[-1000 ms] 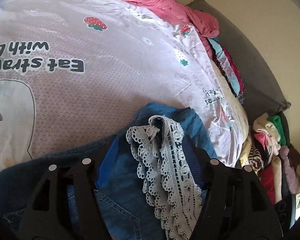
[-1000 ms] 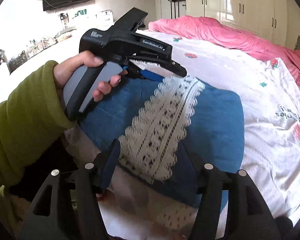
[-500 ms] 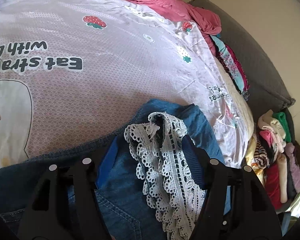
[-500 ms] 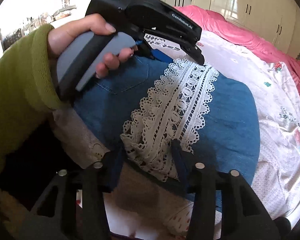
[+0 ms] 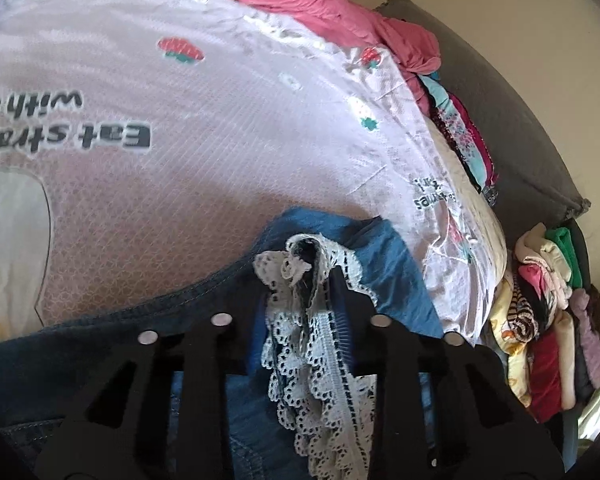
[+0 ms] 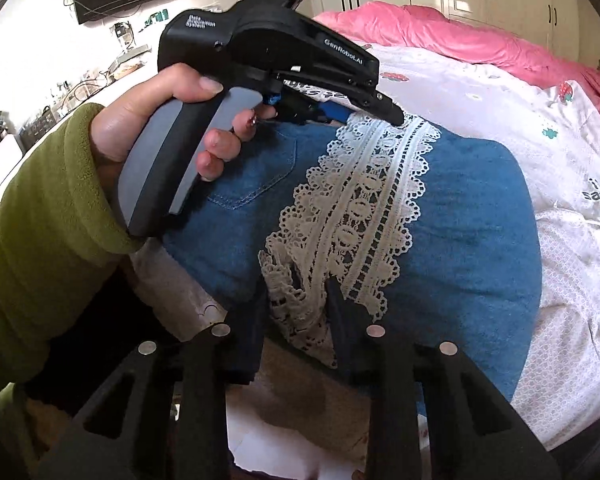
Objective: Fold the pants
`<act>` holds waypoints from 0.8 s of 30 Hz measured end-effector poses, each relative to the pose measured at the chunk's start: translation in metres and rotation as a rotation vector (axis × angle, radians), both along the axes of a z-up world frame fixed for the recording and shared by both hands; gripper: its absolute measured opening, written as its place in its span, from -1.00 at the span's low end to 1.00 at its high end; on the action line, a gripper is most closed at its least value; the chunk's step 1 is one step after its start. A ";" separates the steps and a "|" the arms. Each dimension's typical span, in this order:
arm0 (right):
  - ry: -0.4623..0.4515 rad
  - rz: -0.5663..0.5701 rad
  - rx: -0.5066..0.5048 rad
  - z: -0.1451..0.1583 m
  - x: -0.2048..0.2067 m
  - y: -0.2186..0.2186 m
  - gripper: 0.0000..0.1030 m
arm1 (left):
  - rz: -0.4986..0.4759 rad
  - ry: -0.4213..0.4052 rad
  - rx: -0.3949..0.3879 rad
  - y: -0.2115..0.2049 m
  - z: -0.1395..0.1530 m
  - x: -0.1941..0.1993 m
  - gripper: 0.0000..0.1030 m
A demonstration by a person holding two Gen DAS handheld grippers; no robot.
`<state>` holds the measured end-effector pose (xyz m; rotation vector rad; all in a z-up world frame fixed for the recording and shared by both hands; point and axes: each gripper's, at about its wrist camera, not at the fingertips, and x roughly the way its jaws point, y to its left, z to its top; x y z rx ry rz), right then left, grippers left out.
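Left wrist: both claws clamp pants lace trim; fingertips hidden in folds.

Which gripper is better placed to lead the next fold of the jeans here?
Neither clearly: the left gripper and right gripper each pinch an end of the lace trim on the jeans. Probably they lift together.

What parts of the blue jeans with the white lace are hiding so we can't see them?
- Blue denim jeans, right wrist view: the near edge is covered by the right hand-held gripper.
- White lace trim, left wrist view: the lower end runs off the bottom edge; the left hand-held gripper pinches part.
- Jeans' legs and waistband: neither view shows them whole.
- Pile of folded clothes: too small and blurred to tell items.
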<state>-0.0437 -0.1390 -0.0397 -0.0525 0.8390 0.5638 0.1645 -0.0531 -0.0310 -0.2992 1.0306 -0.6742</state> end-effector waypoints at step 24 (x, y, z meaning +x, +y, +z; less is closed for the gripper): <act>0.053 0.116 0.050 0.002 0.011 0.012 -0.45 | 0.059 -0.011 0.084 0.022 -0.003 0.003 -0.51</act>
